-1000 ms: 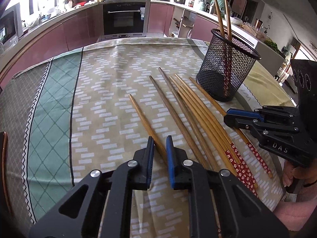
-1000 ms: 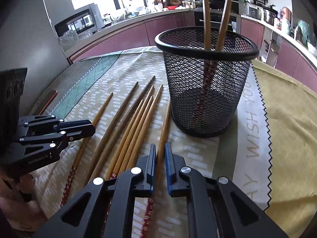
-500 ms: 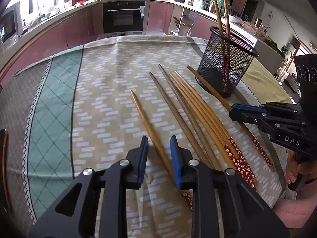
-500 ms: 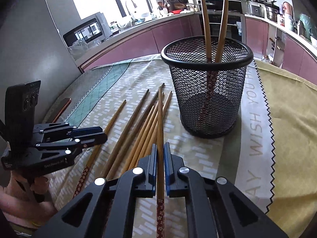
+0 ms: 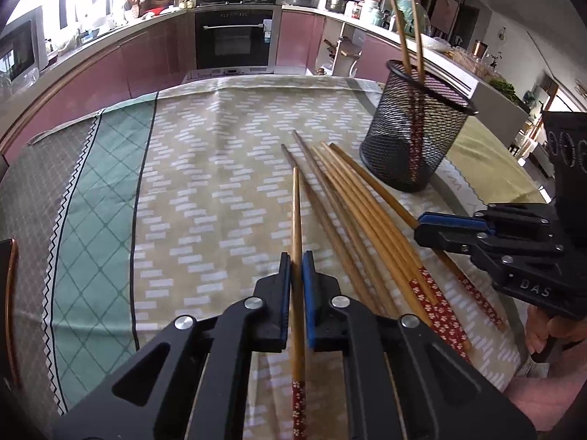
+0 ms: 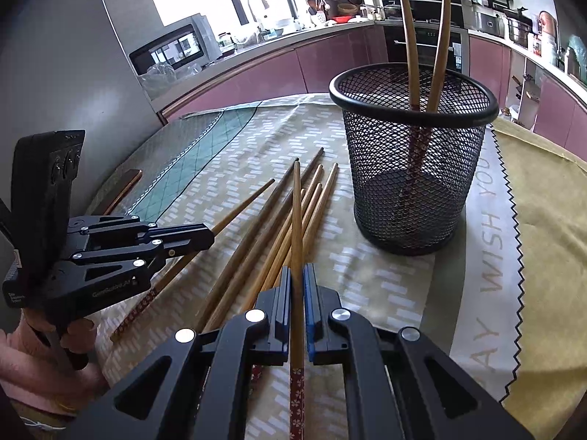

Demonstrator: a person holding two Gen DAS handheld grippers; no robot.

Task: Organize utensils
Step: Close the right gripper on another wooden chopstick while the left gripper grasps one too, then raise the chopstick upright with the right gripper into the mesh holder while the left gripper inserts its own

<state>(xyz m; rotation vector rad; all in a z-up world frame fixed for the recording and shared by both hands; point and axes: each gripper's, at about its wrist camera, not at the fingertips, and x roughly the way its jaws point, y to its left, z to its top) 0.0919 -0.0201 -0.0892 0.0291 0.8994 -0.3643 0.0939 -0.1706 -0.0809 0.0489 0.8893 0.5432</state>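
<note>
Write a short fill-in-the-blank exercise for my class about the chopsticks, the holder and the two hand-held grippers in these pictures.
1. The black wire-mesh holder stands upright with ____ wooden chopsticks inside.
2. The right hand-held gripper is shut on one ____.
3. The left hand-held gripper also grips a single chopstick, so ____ hand-held grippers are full.
4. The loose chopsticks lie on the patterned ____.

Missing words: two; chopstick; both; tablecloth
</note>
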